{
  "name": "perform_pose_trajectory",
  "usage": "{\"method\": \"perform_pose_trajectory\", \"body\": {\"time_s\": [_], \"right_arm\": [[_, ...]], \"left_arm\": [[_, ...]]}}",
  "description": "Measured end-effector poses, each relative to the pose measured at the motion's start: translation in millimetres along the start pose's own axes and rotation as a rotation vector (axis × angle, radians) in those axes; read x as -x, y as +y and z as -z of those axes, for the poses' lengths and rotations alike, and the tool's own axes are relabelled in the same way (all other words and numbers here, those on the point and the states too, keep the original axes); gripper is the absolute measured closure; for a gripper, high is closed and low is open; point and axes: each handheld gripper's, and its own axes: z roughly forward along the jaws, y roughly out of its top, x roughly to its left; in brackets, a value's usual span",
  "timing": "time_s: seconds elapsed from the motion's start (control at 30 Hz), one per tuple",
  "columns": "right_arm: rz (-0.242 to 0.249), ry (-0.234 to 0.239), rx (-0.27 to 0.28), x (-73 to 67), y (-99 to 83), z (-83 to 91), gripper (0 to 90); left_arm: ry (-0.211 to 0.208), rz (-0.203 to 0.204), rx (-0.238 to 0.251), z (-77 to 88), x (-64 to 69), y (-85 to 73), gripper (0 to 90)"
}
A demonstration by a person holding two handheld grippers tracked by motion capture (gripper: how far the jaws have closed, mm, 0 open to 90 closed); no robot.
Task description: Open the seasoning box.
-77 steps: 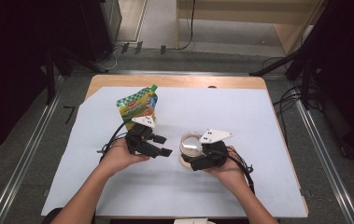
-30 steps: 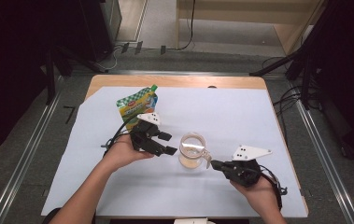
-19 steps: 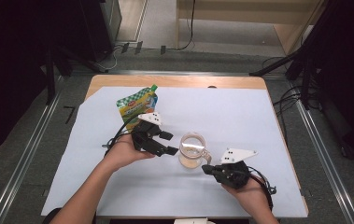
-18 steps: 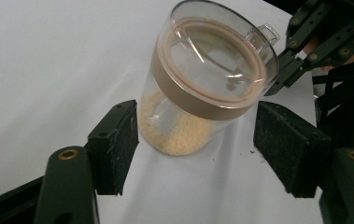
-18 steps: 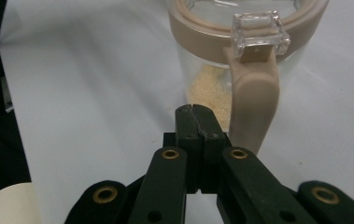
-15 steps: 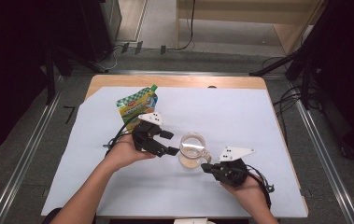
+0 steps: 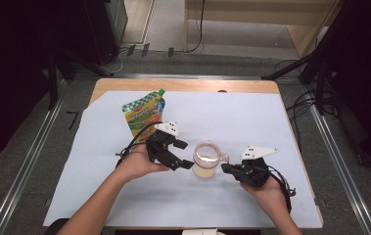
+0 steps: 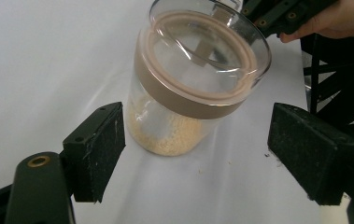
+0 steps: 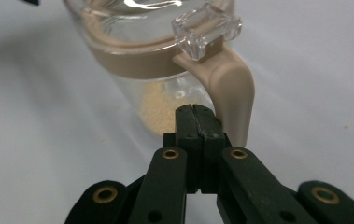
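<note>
Fingers of the right gripper (image 9: 196,116) pressed flat together, nothing between them, tips just under and beside the tan clasp lever (image 9: 233,93) that hangs down the near side of the jar (image 9: 165,60). Not yet touching it, as far as the right gripper view tells; the clear tab (image 9: 206,29) of the lid sits directly above the lever. Lever's long axis running down the jar wall, so probably a matter of hooking the closed tips under its lower end and prying outward and up.

Fingers (image 8: 101,149) of the left gripper (image 7: 183,164) standing wide apart, having just been opening, with the jar (image 8: 193,79) between them but clear of both pads. No steadying grip on the glass, then; likely to slide if levered as things stand.

Right gripper (image 7: 227,169) nearer the clasp, left one on the opposite flank of the jar (image 7: 206,160).

Jar upright near the middle of the white table cover (image 7: 100,196): clear glass, tan band round the rim, clear lid seated, a shallow layer of pale yellow grains in the bottom. A few crumbs on the cover nearby. Green-and-yellow pouch (image 7: 143,113) lying well behind the left hand (image 7: 136,166).
</note>
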Motion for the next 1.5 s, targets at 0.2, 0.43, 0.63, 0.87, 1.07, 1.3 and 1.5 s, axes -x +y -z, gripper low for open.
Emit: {"method": "perform_pose_trajectory", "body": {"time_s": [0.2,0.43,0.63,0.87,1.07,1.3,1.5], "right_arm": [[-0.012,-0.03,0.009,9.2,2.9,-0.5,90.0],[-0.023,-0.015,0.035,9.3,4.6,12.2,90.0],[-0.042,-0.044,0.056,11.9,3.2,25.8,90.0],[-0.087,-0.081,0.047,18.9,2.9,20.8,90.0],[-0.104,-0.107,0.034,22.5,3.4,13.1,90.0],[-0.11,-0.116,0.027,23.6,2.7,9.1,90.0],[-0.114,-0.121,0.024,22.9,2.2,8.7,90.0]], "left_arm": [[-0.004,-0.008,0.026,-9.6,3.4,3.6,16.6],[0.027,-0.047,0.005,-22.5,6.1,5.9,11.5],[0.035,-0.063,0.004,-31.1,3.9,7.6,9.7],[0.025,-0.096,0.014,-36.2,5.6,13.2,10.6],[0.05,-0.143,-0.029,-48.3,9.0,17.6,11.3],[0.066,-0.168,-0.025,-51.3,11.5,22.8,10.3],[0.059,-0.162,-0.02,-51.6,10.5,23.2,10.2]]}}
